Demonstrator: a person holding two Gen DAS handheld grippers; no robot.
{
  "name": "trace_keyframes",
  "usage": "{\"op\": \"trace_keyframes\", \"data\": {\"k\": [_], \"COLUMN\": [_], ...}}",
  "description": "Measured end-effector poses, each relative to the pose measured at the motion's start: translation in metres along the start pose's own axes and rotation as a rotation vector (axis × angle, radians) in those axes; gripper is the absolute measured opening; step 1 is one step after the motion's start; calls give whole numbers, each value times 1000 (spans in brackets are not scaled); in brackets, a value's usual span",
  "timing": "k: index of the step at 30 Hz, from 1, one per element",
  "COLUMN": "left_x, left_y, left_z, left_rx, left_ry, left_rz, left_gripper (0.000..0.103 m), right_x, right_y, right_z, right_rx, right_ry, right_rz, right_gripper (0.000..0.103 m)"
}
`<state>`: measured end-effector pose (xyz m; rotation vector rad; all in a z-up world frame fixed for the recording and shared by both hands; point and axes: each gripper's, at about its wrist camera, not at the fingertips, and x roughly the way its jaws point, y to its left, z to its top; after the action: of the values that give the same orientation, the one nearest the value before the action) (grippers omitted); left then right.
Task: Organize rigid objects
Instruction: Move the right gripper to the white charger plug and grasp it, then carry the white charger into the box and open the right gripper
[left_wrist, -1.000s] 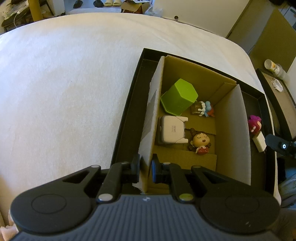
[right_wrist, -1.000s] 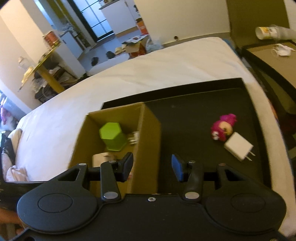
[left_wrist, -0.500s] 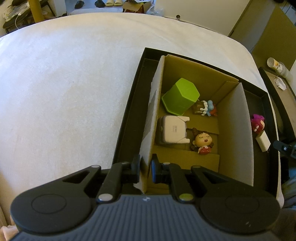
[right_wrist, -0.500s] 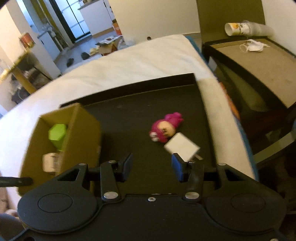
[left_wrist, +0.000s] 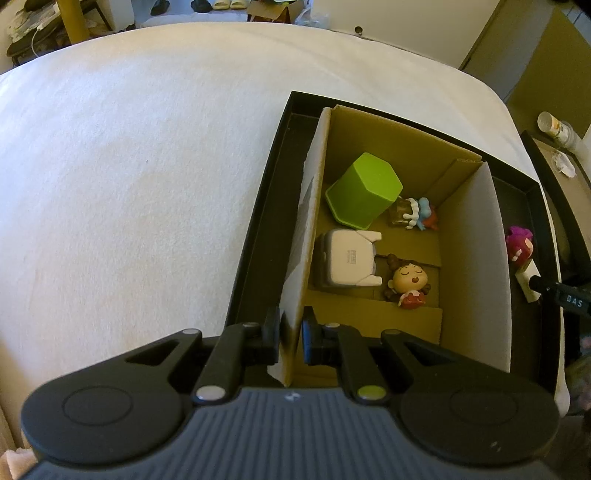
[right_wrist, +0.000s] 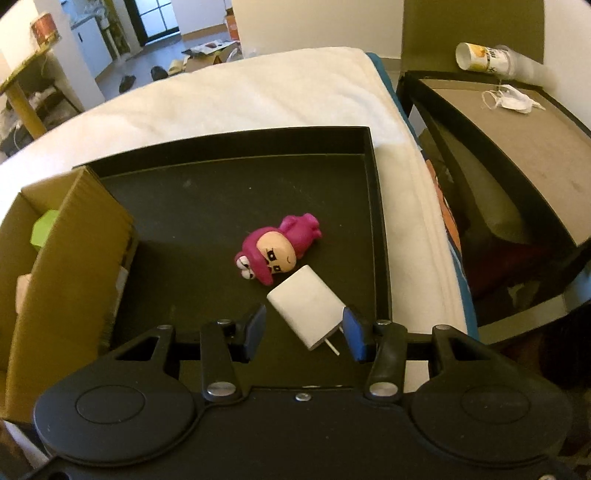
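Now the right gripper (right_wrist: 304, 334) has come closer to the charger (right_wrist: 308, 312), so the white block sits between its wide-apart jaws, not yet squeezed. Touching the charger is the pink toy (right_wrist: 279, 254), lying on the black tray (right_wrist: 375, 206). Left gripper (left_wrist: 290, 338) pinches the box (left_wrist: 472, 258) wall, same as before. Inside the box lie a green cup (left_wrist: 362, 190) and a doll (left_wrist: 406, 280).
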<state>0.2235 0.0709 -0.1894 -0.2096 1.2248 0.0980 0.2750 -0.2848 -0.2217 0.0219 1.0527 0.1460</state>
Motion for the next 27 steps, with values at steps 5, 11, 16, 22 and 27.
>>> {"op": "trace_keyframes", "data": {"k": [5,11,16,22,27], "left_x": [1,2,2,3,3], "left_y": [0,1,1,1,1], "left_z": [1,1,1,0,0], "left_rx": [-4,-7,-8,-8,-8], "left_ry": [4,5,5,4,3], "left_rz": [0,1,0,0,-2], "left_gripper": [11,11,11,11,11], "right_x": [8,17,25,17,6], "right_y": [4,8,6,7,12], "right_z": [4,6,3,-2,-5], "right_rx": [-56,-110,-96,-77,-75], "right_ry": [2,20,32,43,31], "right_rz": [-30,-34,-49,-37,-22], "right_gripper": [47,48,46,36,36]}}
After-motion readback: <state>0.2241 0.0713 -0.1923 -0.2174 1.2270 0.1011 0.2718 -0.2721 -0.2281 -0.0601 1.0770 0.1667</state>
